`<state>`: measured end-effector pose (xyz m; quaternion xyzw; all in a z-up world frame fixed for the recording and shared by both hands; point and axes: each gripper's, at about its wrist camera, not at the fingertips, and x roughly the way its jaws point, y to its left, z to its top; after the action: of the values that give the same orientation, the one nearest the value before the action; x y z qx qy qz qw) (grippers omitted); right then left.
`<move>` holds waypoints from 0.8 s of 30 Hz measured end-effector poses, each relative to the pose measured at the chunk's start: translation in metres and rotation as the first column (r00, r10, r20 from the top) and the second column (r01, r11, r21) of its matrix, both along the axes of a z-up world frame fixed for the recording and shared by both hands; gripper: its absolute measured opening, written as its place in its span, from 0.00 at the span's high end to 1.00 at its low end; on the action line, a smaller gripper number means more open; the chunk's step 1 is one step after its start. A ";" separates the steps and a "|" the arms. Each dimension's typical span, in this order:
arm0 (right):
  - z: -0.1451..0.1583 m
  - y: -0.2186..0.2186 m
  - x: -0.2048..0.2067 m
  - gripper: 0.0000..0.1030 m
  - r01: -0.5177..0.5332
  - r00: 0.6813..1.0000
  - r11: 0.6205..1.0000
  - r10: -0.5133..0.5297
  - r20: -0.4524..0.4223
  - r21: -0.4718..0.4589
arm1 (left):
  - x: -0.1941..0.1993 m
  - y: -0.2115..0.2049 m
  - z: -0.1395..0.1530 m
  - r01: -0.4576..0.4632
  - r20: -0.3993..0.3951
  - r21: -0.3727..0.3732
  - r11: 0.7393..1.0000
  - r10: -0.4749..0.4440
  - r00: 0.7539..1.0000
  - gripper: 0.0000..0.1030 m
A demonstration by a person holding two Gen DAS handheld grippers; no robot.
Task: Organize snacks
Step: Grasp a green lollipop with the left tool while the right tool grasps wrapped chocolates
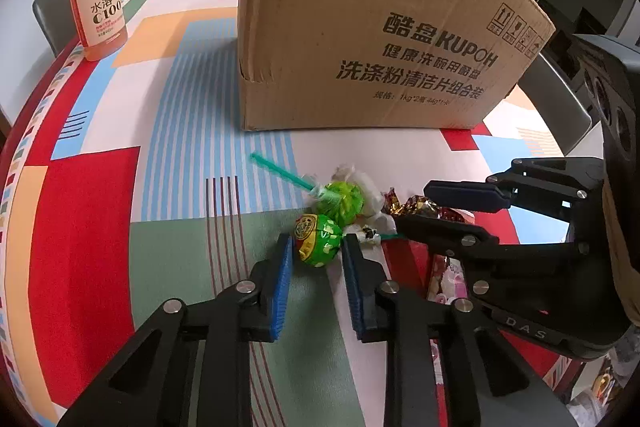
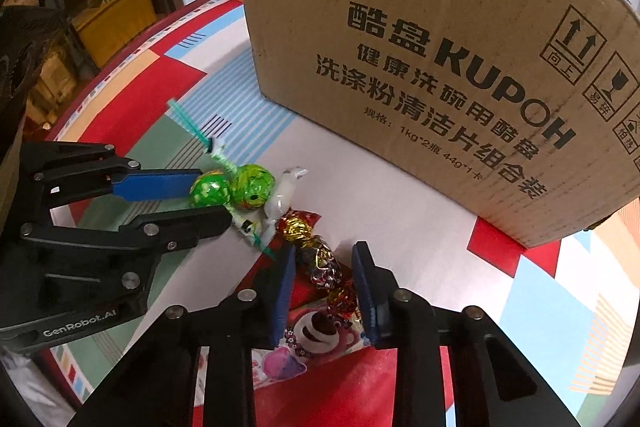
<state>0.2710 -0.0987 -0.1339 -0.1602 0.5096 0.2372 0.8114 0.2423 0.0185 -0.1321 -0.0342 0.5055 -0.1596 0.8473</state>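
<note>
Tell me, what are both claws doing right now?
Left gripper shut on a green lollipop. Right gripper around foil candies, grip unclear. Box stands just behind the pile.

Light: bright, even, indoor.
Shadows: soft beneath the box [image 1: 360,27].
Distortion: strong fisheye bending, dark corners.
Blur: slight on the lollipop stick [image 2: 188,119].

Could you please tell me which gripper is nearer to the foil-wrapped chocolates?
Right. The right gripper has its fingers on either side of the foil-wrapped chocolates, while the left gripper is beside them, closed on a green lollipop.
</note>
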 end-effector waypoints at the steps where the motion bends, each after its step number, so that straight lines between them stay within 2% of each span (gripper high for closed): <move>1: 0.002 -0.002 -0.001 0.73 0.002 1.000 1.000 -0.002 0.003 0.001 | -0.001 0.000 0.000 0.000 0.003 0.003 1.000 0.000 1.000 0.75; 3: 0.003 -0.003 -0.002 0.79 0.003 1.000 1.000 -0.004 0.006 0.007 | -0.002 0.000 0.001 0.001 0.011 0.011 1.000 -0.001 1.000 0.75; 5: 0.006 -0.006 -0.004 0.80 0.009 1.000 1.000 -0.009 0.010 0.014 | -0.004 0.000 0.003 0.001 0.021 0.018 1.000 -0.002 1.000 0.76; 13: 0.015 -0.015 -0.011 0.81 0.036 0.999 0.999 -0.037 0.035 0.037 | -0.017 0.000 0.018 -0.001 0.073 0.054 0.999 -0.003 0.997 0.76; 24: 0.063 -0.030 -0.032 0.81 0.076 0.984 0.992 -0.091 0.151 0.102 | -0.035 -0.004 0.059 -0.005 0.181 0.053 0.999 -0.005 0.984 0.76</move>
<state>0.2389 -0.1286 -0.0708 -0.1174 0.4392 0.2139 0.8646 0.2069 0.0147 -0.0728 0.0028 0.4306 -0.1485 0.8903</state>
